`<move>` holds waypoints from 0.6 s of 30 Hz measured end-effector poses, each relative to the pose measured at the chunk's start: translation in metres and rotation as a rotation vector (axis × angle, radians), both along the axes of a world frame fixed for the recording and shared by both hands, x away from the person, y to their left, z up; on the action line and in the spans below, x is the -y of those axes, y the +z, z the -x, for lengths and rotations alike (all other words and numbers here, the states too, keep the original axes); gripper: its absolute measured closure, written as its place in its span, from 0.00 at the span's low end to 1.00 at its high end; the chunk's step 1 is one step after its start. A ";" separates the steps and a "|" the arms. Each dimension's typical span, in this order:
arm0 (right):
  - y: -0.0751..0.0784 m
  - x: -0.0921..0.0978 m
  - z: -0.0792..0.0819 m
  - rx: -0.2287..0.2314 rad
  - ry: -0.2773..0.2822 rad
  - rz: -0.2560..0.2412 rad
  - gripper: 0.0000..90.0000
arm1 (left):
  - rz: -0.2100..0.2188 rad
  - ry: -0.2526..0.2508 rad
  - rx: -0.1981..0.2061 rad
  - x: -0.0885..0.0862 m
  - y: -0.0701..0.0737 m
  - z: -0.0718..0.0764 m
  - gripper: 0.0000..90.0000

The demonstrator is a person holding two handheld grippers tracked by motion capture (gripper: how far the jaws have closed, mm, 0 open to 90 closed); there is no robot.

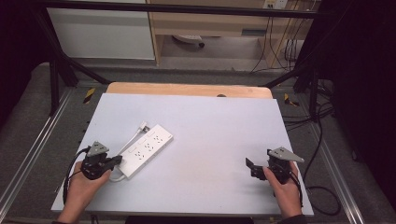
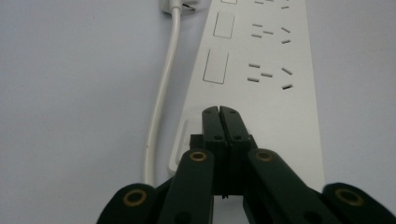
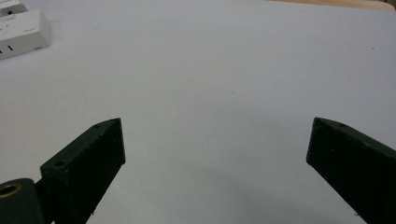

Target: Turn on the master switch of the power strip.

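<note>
We're starting with the stuff that's hard to read. In the left gripper view the power strip [image 2: 261, 70] is running off the top edge of the frame, so we're only getting its near end, a few socket slots and two rectangular buttons. Its white cord [image 2: 161, 93] is dropping down the left side of the frame and disappearing behind the gripper's black linkage at the bottom. In the right gripper view only a corner of the strip is peeking in at the upper left, cut off by the frame edge.

The left gripper [image 1: 116, 161] is sitting at the lower left of the high view with its jaws pressed together, nothing between them, tips hovering right at the near end of the strip; we can't tell if they're actually touching it. The right gripper [image 1: 250, 165] is sitting at the lower right, jaws spread wide over bare surface, well apart from the strip. Both hands are coming in from the bottom edge.

The strip itself is lying diagonally in the left-centre of the high view, plug [image 1: 143, 125] at its upper left.

The table [image 1: 210, 126] is wearing a pale blue-grey cover, with a wooden edge showing at the far side. Around it we're seeing a black metal frame [image 1: 60, 60], grey carpet, cables on the floor at right, and wooden furniture up top.
</note>
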State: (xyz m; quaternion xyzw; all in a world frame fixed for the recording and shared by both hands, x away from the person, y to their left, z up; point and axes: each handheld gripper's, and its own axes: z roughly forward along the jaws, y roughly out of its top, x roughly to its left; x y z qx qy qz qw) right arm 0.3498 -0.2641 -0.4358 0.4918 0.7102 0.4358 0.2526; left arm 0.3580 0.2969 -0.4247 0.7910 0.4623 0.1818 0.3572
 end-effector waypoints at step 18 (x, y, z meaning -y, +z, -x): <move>-0.001 0.000 0.000 0.000 0.005 0.006 0.05 | 0.000 0.003 -0.020 0.002 0.001 0.001 1.00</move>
